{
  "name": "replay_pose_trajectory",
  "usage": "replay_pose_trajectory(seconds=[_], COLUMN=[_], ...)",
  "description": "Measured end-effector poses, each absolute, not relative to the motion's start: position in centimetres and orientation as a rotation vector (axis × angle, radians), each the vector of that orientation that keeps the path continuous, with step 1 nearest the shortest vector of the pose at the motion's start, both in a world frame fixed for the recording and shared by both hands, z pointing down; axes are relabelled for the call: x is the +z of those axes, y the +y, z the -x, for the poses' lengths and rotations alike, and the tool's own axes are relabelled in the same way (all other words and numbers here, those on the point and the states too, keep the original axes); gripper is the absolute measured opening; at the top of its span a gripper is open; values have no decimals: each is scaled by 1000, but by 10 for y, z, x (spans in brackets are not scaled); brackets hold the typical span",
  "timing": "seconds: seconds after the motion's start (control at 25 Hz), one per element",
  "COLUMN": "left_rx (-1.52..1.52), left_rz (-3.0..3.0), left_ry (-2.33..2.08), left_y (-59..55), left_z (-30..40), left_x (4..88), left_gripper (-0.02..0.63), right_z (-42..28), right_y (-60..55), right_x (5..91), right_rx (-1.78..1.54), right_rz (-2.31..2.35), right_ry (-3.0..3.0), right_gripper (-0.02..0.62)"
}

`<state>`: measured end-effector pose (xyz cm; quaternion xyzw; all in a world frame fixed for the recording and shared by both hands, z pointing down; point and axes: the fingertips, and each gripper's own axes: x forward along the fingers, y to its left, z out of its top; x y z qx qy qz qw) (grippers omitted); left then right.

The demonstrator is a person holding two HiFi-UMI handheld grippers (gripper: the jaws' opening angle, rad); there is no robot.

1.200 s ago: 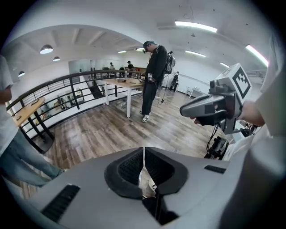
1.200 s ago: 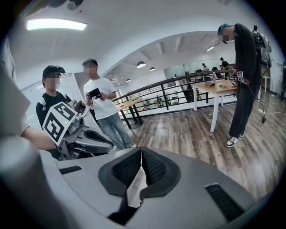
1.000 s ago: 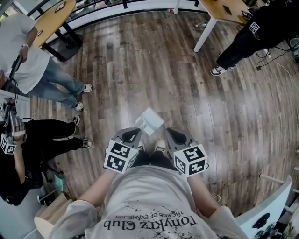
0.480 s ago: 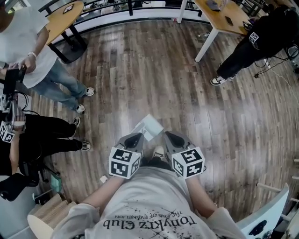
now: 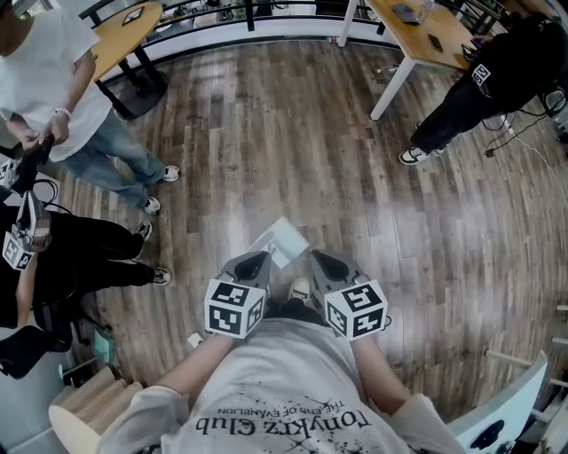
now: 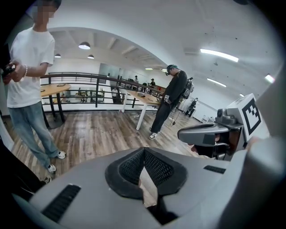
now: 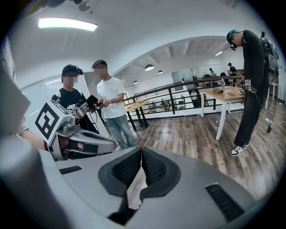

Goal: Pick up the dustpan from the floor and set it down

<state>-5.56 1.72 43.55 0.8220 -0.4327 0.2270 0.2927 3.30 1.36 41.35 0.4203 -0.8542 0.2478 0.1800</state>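
A white dustpan [image 5: 282, 239] lies on the wooden floor straight ahead of my feet. In the head view my left gripper [image 5: 251, 263] and right gripper [image 5: 321, 260] hover side by side just short of it, above the floor, the left one's tip over its near corner. Both are shut with nothing between the jaws. The left gripper view shows its dark pads [image 6: 134, 167] meeting at the tip, with the right gripper [image 6: 210, 134] alongside. In the right gripper view the pads [image 7: 154, 167] also meet, and the left gripper [image 7: 85, 143] is beside it. Neither gripper view shows the dustpan.
A person in a white shirt and jeans [image 5: 71, 106] stands at the left, and a person in black [image 5: 80, 266] is below them. Another person in black [image 5: 479, 80] stands by a table [image 5: 417, 27] at the top right. A second table [image 5: 115, 44] and a railing lie at the back.
My left gripper has rolled a little about its own axis. Both hands stay in about the same place, and the dustpan has not moved on the floor.
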Motion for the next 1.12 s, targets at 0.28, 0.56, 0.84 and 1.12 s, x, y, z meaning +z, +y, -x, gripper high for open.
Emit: replay_pose_trajectory(seconds=[0.28, 0.56, 0.84, 1.12], left_rx=[612, 616, 622, 629], left_rz=[-2199, -2204, -2208, -2208], left_ry=[-1161, -1171, -1172, -1169], left_y=[19, 22, 25, 29], left_z=[57, 65, 69, 67], left_x=[435, 435, 434, 436], left_gripper=[25, 25, 25, 25], right_z=[-34, -27, -25, -24], right_y=[18, 23, 24, 29], right_x=[414, 415, 411, 413], right_rx=[687, 685, 670, 667], right_rz=[-1171, -1169, -1190, -1174], right_ry=[-2406, -2405, -2408, -2408], right_gripper=[25, 25, 25, 25])
